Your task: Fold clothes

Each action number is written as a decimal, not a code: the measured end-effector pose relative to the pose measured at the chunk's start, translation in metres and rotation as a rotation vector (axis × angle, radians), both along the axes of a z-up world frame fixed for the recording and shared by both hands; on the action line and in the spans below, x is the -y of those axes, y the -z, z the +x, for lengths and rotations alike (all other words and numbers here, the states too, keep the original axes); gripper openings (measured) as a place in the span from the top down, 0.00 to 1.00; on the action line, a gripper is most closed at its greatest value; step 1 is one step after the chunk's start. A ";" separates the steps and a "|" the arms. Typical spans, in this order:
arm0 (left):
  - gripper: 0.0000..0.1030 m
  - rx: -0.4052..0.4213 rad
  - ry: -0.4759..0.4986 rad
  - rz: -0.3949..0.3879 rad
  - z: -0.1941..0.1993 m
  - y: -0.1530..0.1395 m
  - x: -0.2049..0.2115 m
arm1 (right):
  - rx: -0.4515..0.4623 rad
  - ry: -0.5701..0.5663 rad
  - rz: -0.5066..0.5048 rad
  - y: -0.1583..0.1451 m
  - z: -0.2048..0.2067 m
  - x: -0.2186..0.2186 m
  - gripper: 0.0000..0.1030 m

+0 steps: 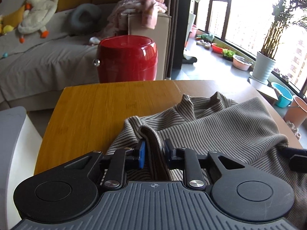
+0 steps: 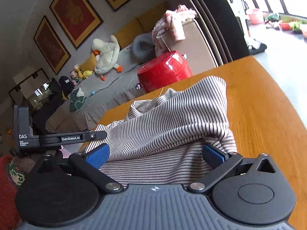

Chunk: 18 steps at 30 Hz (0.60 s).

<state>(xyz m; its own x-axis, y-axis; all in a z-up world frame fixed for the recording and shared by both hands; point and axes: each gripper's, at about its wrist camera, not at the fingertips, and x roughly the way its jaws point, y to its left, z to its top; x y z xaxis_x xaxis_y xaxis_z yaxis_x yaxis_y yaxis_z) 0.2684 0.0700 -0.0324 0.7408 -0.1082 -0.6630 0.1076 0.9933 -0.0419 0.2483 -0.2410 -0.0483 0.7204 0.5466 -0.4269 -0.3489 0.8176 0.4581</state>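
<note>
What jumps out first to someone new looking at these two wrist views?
The striped garment rumpled on the wooden table, a fold of it pinched in the left gripper. The right gripper stands wide open around another bunch of it. Behind the table's far edge sits a glossy red stool, with a big plush duck on the sofa beyond.

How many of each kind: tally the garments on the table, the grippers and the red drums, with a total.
striped garment: 1
grippers: 2, the left gripper and the right gripper
red drum: 1
Total: 4
</note>
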 end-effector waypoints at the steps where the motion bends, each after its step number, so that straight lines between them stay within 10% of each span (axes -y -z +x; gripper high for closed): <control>1: 0.77 0.010 0.009 0.015 0.001 0.000 0.002 | 0.043 0.017 -0.040 -0.008 -0.003 0.000 0.03; 6: 0.79 0.025 0.036 0.031 0.002 0.009 0.002 | 0.167 0.074 -0.315 -0.043 0.003 0.003 0.55; 12: 0.49 0.015 0.062 -0.043 -0.001 0.017 -0.002 | 0.063 0.098 -0.382 -0.028 0.059 0.002 0.56; 16: 0.64 0.011 0.039 -0.079 0.001 0.019 -0.009 | -0.002 0.111 -0.342 -0.004 0.094 -0.007 0.47; 18: 0.88 0.011 0.031 -0.084 0.002 0.019 -0.011 | -0.024 0.090 -0.344 0.005 0.102 -0.013 0.71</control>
<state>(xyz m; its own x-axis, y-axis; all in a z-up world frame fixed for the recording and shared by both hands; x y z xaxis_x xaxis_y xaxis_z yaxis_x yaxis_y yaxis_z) 0.2706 0.0814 -0.0512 0.7435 -0.1863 -0.6423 0.1394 0.9825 -0.1236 0.3507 -0.2282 -0.0535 0.7466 0.3026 -0.5925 -0.2610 0.9524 0.1575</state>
